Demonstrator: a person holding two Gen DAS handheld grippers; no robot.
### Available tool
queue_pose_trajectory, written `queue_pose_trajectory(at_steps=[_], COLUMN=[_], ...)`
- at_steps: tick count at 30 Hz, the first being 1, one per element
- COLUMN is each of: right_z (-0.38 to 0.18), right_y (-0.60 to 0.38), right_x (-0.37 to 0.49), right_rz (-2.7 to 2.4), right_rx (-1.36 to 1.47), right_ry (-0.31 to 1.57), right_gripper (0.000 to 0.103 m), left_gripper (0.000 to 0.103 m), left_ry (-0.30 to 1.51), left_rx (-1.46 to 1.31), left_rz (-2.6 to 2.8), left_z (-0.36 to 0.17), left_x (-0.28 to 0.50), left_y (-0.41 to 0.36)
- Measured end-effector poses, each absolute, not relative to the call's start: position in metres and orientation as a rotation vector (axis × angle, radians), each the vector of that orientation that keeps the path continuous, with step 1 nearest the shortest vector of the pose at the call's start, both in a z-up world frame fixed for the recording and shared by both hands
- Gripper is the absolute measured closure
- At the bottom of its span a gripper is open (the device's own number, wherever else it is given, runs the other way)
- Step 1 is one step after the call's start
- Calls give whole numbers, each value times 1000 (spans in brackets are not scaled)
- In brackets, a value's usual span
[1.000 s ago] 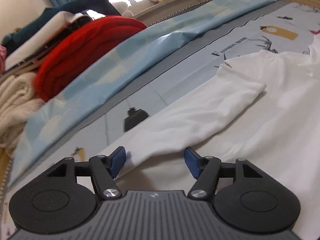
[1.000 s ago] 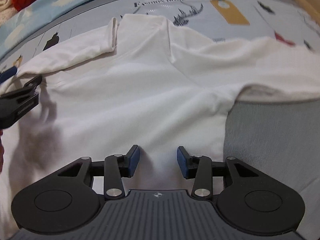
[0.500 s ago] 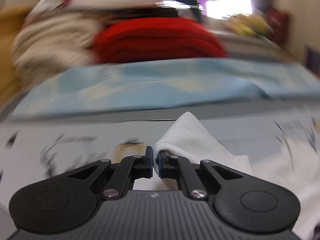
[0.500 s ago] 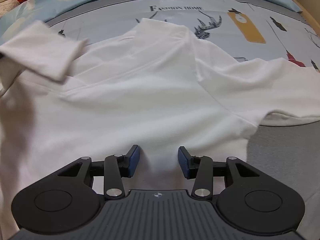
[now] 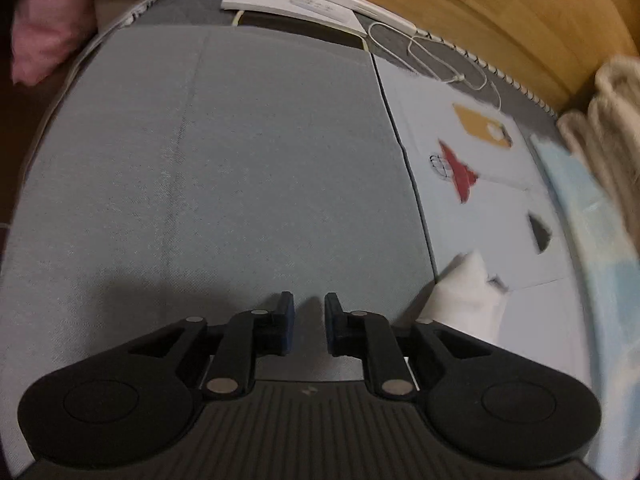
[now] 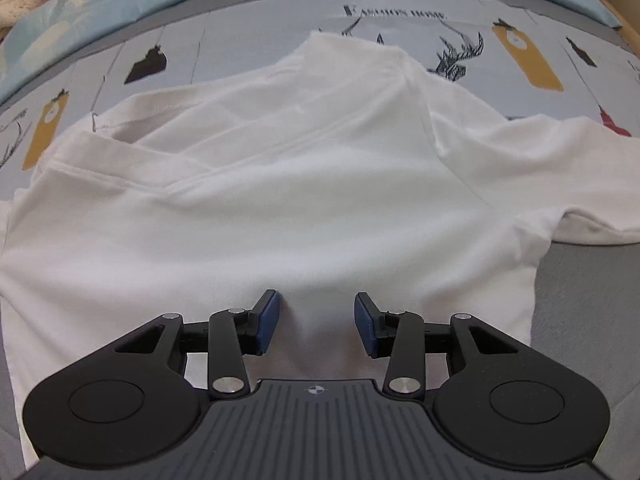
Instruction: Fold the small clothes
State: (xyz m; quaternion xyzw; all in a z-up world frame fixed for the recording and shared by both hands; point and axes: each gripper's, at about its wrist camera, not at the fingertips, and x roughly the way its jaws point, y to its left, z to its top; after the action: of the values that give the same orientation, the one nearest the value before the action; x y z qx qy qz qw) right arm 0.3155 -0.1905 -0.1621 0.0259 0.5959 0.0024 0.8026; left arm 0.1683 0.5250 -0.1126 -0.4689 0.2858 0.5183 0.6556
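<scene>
the white cotton long-sleeved shirt (image 6: 280, 208) lies spread on the printed grey-blue bed sheet (image 6: 248, 40), filling the middle of the right wrist view, its collar toward the top centre of the frame. one sleeve is folded in across the body at the left; the other sleeve (image 6: 560, 168) runs out flat toward the right edge, its long axis lying left to right across the picture.

the right tongs (image 6: 316, 320) hang over the shirt's lower middle, blue pads standing apart with only flat cloth beneath them, gripping nothing.

the left tongs (image 5: 308, 324) point at plain grey bed cover (image 5: 220, 180); their jaws are opening, a narrow gap showing and nothing between them. only a white tip of the shirt (image 5: 464, 292) shows there, just to the right of the tongs.

judging from this, the unfolded sleeve is the next piece to bring in, and the right tongs are nearer: it lies up and to their right.
</scene>
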Motion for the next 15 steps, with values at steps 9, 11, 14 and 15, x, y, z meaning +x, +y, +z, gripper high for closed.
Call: queue_pose_trajectory(at_steps=[9,11,14,15], right_z=[-168,-168,-167,-167], right_y=[-185,-185,-187,-187], right_x=[315,314,314,315], right_rz=[-24,-26,-16,-12], right_rx=[7,9,13,13], right_ry=[1268,1266,1268,1270], right_gripper=[58,58,58,57], left_gripper=[63,63,65,65], left_ry=[671,753,797,740], left_rx=[-929,-925,-885,-856], left_rz=[644,580,579,600], left_z=[-85,-99,-116,-115], left_x=[225,234,237,234], left_y=[478,473,482,488])
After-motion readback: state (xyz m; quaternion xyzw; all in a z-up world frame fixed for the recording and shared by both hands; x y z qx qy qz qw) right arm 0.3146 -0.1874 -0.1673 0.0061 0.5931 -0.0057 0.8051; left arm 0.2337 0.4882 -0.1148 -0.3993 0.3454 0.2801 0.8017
